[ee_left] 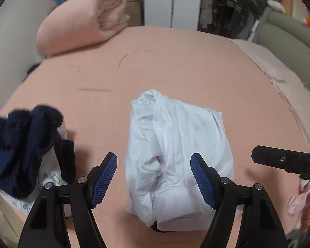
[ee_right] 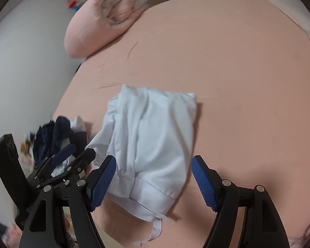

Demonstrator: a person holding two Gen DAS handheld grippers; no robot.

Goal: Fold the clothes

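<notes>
Hovering over the bed (ee_left: 175,62), my left gripper (ee_left: 154,184) has its fingers (ee_left: 105,177) spread wide, holding nothing; the folded white garment (ee_left: 175,148) lies on the pink sheet beneath and between them, untouched. My right gripper (ee_right: 154,184) likewise stands wide apart and empty, its blue fingers (ee_right: 204,184) to either side of the same garment's hemmed near edge, which shows a loose strip trailing toward me. A dark navy garment (ee_left: 24,144) lies crumpled in a heap at the bed's left edge, well apart from the white one. A rolled pink duvet (ee_left: 80,20) rests at the far left corner.
</notes>
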